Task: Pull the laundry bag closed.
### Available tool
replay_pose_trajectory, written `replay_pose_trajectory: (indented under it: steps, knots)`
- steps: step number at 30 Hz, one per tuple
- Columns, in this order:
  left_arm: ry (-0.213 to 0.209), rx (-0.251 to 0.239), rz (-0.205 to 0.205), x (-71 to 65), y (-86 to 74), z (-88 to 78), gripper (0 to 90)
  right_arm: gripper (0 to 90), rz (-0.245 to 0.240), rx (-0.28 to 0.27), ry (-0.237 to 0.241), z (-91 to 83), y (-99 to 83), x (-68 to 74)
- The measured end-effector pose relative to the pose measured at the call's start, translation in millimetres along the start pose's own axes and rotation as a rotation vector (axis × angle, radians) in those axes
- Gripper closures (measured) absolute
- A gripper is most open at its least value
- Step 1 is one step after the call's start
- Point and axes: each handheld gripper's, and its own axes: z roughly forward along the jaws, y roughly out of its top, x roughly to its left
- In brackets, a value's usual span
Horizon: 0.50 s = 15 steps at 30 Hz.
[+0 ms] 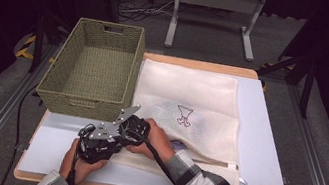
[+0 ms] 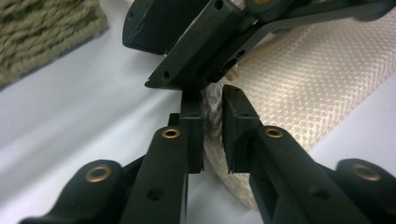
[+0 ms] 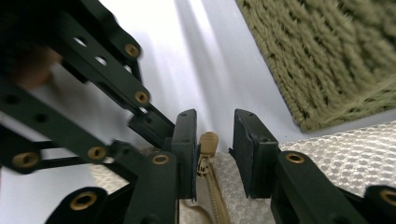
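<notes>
A person works both hand-held grippers at the near-left corner of a white mesh laundry bag [image 1: 196, 103] lying flat on a pale table [image 1: 266, 140], with a woven basket [image 1: 93, 68] just beside the bag at its 9 o'clock. The left gripper [image 2: 212, 100] pinches a fold of the mesh at the bag's corner, its jaws narrow with fabric pressed between them. The right gripper [image 3: 215, 135] stands slightly parted around the tan zipper pull [image 3: 208, 144]: the pull leans against the left jaw, while a gap shows on the other side, so it is not clamped. The bag's opening gapes toward 3 o'clock from the grippers along the near edge. To do this step well, the left gripper should likely hold the corner taut and low, while the right closes squarely on the pull's tab rather than the mesh, then draws straight along the zipper line without lifting, lest the teeth snag.
</notes>
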Motion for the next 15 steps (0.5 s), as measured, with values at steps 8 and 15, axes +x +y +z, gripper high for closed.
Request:
replay_pose_trajectory:
  steps: [8,15]
  knots:
    - [-0.002,0.017,0.005,-3.3,-0.1,-1.9,80.2,74.4,0.010,0.090,0.002,11.8,4.3,-1.0]
    - [-0.001,0.006,0.014,-3.0,0.2,-2.0,80.4,80.6,0.000,0.088,0.007,10.3,3.5,0.3]
